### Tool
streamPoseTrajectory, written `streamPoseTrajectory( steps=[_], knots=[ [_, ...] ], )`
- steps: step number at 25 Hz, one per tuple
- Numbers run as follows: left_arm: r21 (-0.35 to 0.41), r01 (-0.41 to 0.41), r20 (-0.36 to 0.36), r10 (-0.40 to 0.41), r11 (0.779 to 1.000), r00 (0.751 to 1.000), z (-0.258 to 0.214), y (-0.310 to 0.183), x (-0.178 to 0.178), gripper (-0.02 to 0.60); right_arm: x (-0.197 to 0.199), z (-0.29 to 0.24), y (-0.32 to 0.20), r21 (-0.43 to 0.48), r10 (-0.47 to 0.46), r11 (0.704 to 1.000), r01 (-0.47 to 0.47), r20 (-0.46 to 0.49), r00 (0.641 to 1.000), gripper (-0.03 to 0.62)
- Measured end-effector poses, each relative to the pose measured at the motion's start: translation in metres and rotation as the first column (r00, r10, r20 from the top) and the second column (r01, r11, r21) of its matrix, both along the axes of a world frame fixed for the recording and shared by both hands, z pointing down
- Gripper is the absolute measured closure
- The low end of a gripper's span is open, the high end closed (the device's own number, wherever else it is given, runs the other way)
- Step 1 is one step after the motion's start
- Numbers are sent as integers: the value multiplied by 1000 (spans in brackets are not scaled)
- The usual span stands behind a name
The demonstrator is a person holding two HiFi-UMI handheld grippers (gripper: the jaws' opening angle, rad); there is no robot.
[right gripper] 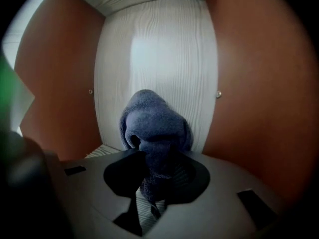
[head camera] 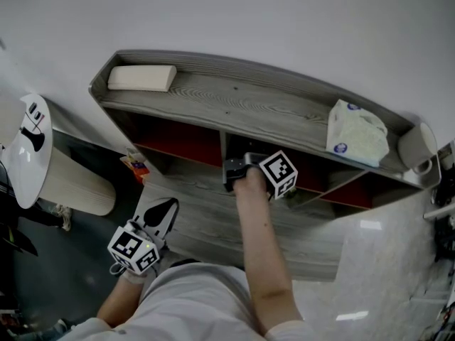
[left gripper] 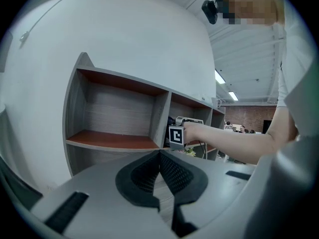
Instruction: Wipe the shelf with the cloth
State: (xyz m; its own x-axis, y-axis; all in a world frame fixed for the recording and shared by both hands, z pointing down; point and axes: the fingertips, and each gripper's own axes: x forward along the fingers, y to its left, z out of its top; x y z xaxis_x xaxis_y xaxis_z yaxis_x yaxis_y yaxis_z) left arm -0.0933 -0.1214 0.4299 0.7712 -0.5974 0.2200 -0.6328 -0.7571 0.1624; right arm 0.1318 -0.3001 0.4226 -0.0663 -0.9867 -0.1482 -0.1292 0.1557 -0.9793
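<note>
A blue-grey fleecy cloth [right gripper: 154, 128], bunched into a rounded lump with a dark fold hollowed into its left side, sits clamped in the right gripper [right gripper: 154, 176] inside a compartment of the grey wood-grain shelf [head camera: 234, 101]. The bulk of the cloth swells out past the fingertips toward the compartment's pale wood-grain back panel, while a narrower tail runs back down between the two dark pads [right gripper: 117, 176] toward the camera. The jaws stand only a little apart, pressed onto the fabric from both sides, and nothing else is in their grip. Whether the cloth's front touches the back panel cannot be told. Red-brown side walls flank the cloth to left and right, and the underside of the grey top board shows above it. Seen from the head view, the person's right arm reaches under the front edge of the top board, just right of the upright divider near the shelf's middle, so that the gripper's tips are hidden within. The left gripper [left gripper: 159, 171] hangs outside the unit, low and off toward its left end, its ribbed pads brought together at the tips with nothing between them. On the top board a pale block [head camera: 141, 77] lies at the left corner and a soft tissue pack [head camera: 355, 133] near the right end.
</note>
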Motion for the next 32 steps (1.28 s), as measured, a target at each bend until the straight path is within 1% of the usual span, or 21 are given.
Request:
streamPoseTrajectory(
  steps=[4, 9, 15, 20, 24, 30, 32],
  knots=[
    [-3, 2, 4, -2, 1000, 1000, 2, 1, 2, 566, -1, -11, 0, 57, -18, 998, 19, -9, 1000, 491],
    [3, -7, 5, 7, 1000, 1000, 0, 2, 8, 566, 8, -46, 5, 183, 18, 983, -7, -62, 998, 491],
    [9, -35, 7, 35, 999, 999, 0, 2, 20, 566, 39, -63, 18, 258, 81, 963, -72, -23, 996, 491],
    [7, -74, 12, 74, 997, 997, -1, 3, 36, 566, 75, -72, 35, 290, 156, 944, -156, 25, 987, 493],
    [13, -114, 11, 114, 993, 993, -2, 4, 52, 566, 106, -76, 49, 300, 211, 930, -211, 33, 977, 493],
    [18, -165, 13, 165, 986, 986, -3, 5, 73, 566, 160, -72, 75, 287, 335, 895, -341, 71, 940, 494],
    [17, -177, 13, 176, 984, 984, -3, 5, 78, 566, 174, -70, 82, 282, 360, 887, -366, 75, 930, 494]
  ],
)
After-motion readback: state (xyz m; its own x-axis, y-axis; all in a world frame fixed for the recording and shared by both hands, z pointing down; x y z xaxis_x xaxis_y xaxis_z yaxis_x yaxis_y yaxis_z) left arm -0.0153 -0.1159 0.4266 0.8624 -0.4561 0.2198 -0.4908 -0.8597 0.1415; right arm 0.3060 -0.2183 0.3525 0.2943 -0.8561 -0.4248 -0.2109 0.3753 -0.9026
